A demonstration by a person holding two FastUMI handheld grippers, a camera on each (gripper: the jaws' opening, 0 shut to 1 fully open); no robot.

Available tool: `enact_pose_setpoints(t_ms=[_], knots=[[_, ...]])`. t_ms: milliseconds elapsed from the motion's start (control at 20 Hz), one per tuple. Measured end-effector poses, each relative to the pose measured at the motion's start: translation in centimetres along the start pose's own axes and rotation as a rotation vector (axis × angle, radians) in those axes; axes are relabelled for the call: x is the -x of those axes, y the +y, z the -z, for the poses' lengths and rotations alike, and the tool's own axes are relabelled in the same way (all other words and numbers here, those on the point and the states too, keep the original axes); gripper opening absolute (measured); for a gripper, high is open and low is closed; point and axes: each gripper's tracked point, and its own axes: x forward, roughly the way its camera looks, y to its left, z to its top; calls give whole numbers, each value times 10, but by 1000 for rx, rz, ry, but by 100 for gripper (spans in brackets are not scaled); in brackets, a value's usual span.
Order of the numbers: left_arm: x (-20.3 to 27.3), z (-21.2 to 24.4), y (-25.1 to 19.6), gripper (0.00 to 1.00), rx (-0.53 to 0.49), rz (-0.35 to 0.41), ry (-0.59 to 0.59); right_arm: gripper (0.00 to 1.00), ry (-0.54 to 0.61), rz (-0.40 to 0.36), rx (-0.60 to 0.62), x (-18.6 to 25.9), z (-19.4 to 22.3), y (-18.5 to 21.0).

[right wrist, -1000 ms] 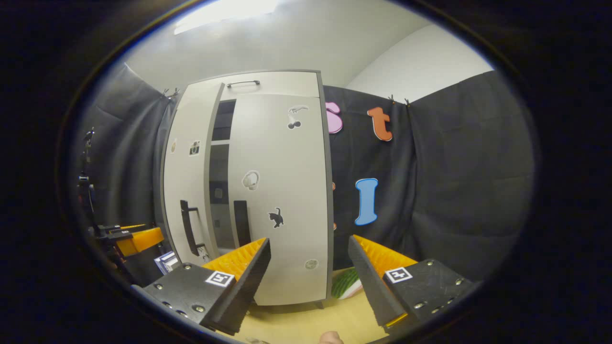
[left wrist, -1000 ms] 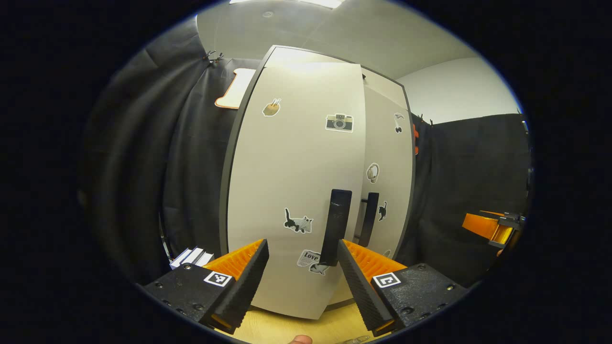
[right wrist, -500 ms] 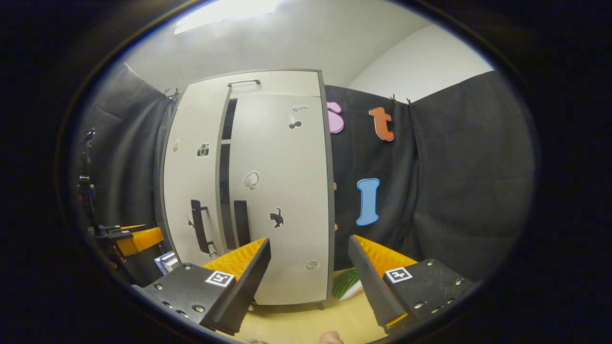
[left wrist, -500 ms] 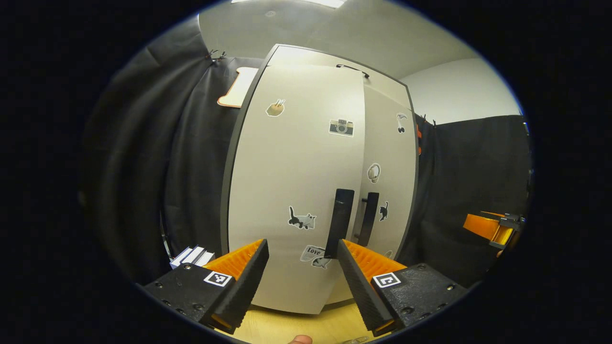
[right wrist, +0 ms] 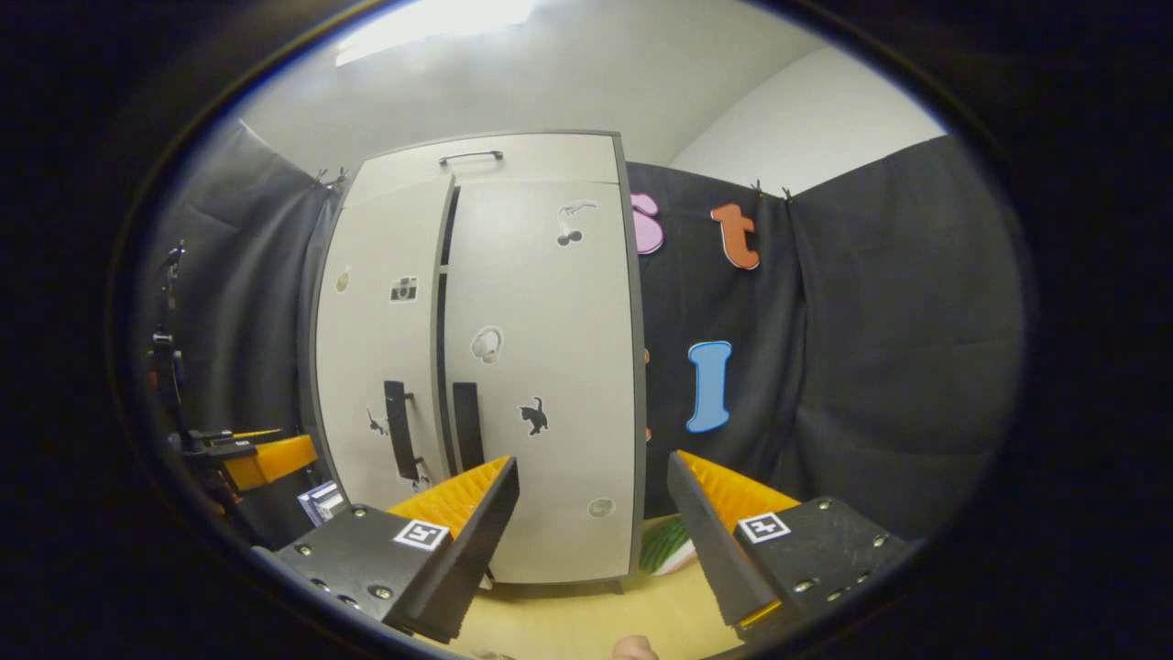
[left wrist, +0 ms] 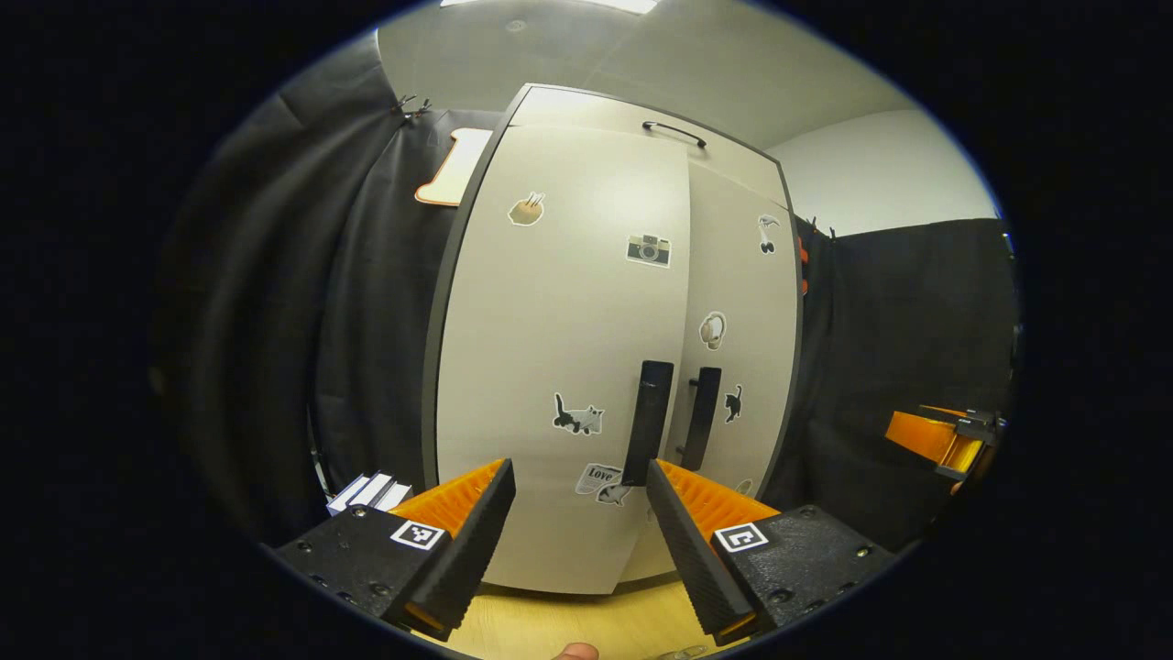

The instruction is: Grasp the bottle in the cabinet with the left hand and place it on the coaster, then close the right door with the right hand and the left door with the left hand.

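Cabinet (left wrist: pixel 568 367) doors stand in front of both of my hand-held grippers, pale grey with small stickers and a dark frame. In the left gripper view, the left door (left wrist: pixel 559 348) fills the middle, its dark vertical handle (left wrist: pixel 648 435) just above and between my fingers. The right door (left wrist: pixel 742 339) sits beside it with its own dark handle (left wrist: pixel 702 417), and the two door edges nearly meet. My left hand-held gripper (left wrist: pixel 579 527) is spread wide, holding nothing and touching nothing; the door is near but apart from the fingertips. A strip of pale wooden desk (left wrist: pixel 550 623) shows below the cabinet. Some flat white items (left wrist: pixel 367 493) lie at the cabinet's left foot. Far to the right I see my other hand-held gripper, small at the edge.

In the right gripper view, the right door (right wrist: pixel 541 367) looks fully shut, while a thin dark gap remains between it and the left door (right wrist: pixel 385 348). My right hand-held gripper (right wrist: pixel 591 532) is also spread wide, empty and clear of the cabinet. A green striped object (right wrist: pixel 664 545) lies on the desk (right wrist: pixel 568 623) just beside the cabinet's right foot, partly hidden by my finger. I cannot see the bottle or coaster clearly enough to place them.
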Motion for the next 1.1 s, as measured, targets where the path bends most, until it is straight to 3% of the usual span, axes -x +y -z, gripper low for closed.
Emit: enact_pose_setpoints(t_ms=[1100], knots=[[-4, -6, -20, 92, -7, 15, -7, 99, -4, 6, 7, -2, -5, -12]])
